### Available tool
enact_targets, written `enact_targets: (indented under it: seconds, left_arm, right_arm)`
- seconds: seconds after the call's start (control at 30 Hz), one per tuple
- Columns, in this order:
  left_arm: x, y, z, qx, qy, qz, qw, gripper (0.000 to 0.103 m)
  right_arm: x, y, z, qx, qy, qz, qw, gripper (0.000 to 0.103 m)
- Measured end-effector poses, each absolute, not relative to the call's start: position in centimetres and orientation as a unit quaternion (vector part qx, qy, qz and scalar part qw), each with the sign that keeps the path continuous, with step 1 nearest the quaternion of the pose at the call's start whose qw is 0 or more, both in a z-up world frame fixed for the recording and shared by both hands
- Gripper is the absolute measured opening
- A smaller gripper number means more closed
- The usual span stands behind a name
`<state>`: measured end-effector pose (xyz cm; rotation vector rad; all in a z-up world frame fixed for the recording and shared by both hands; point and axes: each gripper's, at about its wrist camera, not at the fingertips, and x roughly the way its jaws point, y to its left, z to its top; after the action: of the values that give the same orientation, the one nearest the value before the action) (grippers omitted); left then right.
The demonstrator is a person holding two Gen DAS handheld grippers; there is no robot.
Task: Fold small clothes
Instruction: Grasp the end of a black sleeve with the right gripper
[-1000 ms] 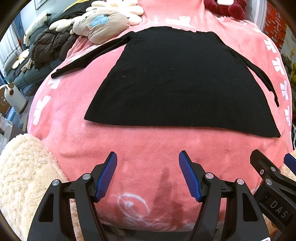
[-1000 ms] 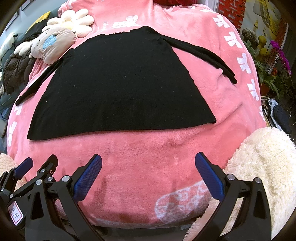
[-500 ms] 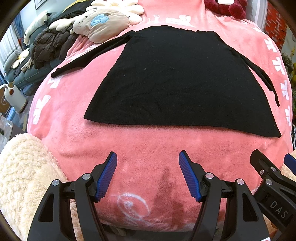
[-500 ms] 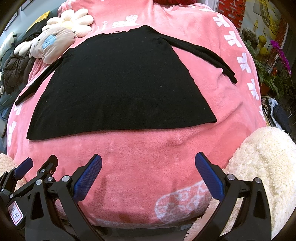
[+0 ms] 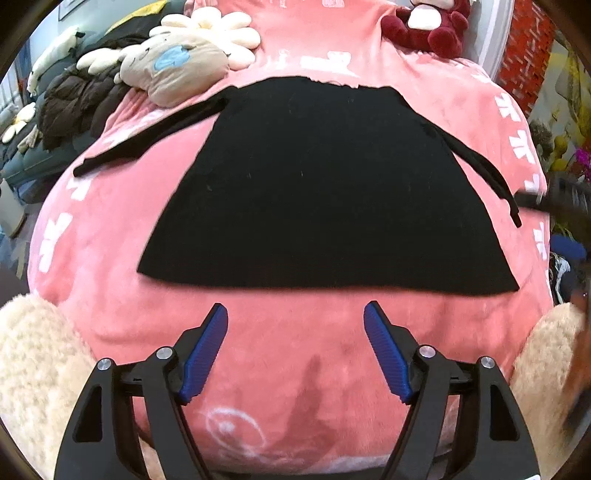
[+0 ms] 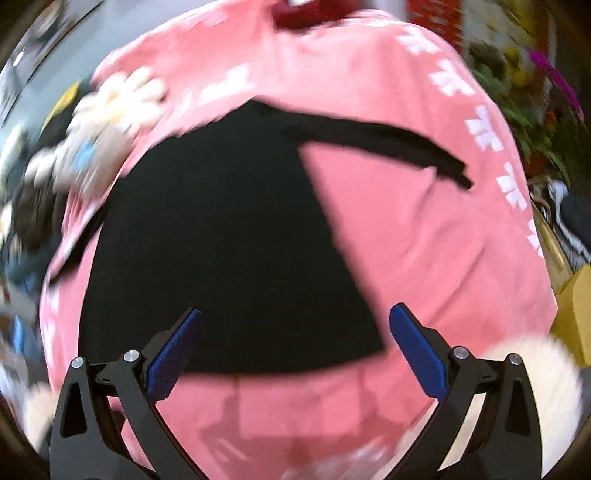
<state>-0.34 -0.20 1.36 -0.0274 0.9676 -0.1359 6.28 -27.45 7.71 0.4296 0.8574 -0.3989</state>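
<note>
Lying flat on the pink blanket (image 5: 110,302), sleeves spread for folding, the black top (image 5: 325,192) is awaiting a grip while the left gripper (image 5: 295,314) and right gripper (image 6: 295,314) are hovering with fingers released, grasping nothing.

Black left gripper (image 5: 295,356), ribbed blue jaws, silver screws, matching right gripper (image 6: 293,350)

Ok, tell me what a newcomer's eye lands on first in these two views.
The black garment dominates, spread flat across the middle of the pink blanket, its thin sleeves trailing off to either side. Next come the plush toys at the far edge: a beige one with a blue patch on the left, a dark red one on the right. Nearest the camera, the left gripper and right gripper show wide-open jaws holding nothing.
</note>
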Motion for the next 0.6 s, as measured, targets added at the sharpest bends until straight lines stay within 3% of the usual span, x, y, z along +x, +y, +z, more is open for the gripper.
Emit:
enact_targets:
  seconds: [0.2,0.3,0.6]
  left_arm:
    - [1.3,0.0,1.6,-0.008,0.473,-0.051,0.879,0.075]
    - [2.7,-0.3,1.8,-0.011,0.485,-0.045,0.873,0.075]
    - [5.8,-2.4,1.3,0.005,0.519,-0.053,0.853,0.076]
  right_arm:
    - [8.6,-45.6,5.5,0.341,0.365,-0.289,0.817,0.097]
    - [10.2,-51.3,3.5,0.363,0.368,-0.301,0.801,0.083]
    - [14.0,-58.7,-4.6,0.48,0.374,-0.317,0.727,0.083]
